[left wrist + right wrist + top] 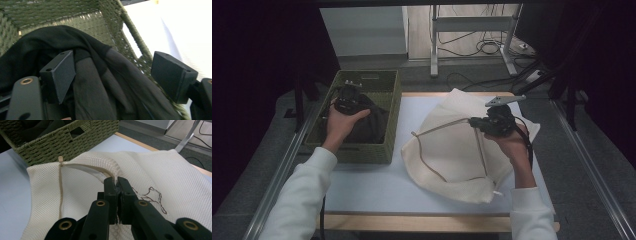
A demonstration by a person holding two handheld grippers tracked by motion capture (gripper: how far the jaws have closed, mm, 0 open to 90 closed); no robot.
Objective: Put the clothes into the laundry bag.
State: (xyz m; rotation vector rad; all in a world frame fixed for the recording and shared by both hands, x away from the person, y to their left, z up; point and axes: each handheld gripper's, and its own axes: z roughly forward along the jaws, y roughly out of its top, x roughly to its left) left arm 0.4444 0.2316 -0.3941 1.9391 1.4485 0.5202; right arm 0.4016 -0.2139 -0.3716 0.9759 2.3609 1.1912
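Right claw point(117, 195) pinching cream mesh bag point(160, 177) edge, left claw point(112, 75) spread over dark garment point(100, 82), half-hidden inside green basket point(393, 107).

A lab or test workspace is indicated. Dark curtains point(257, 75), loose floor cables point(472, 47) and a metal desk frame point(472, 25) are seen.

A: From my feed I see the white table point(377, 190) with its wooden front edge. Anything past it?
B: Beyond the far edge, grey floor point(422, 75), a metal desk frame point(434, 40) and loose cables point(487, 47); dark curtains point(257, 75) hang at both sides
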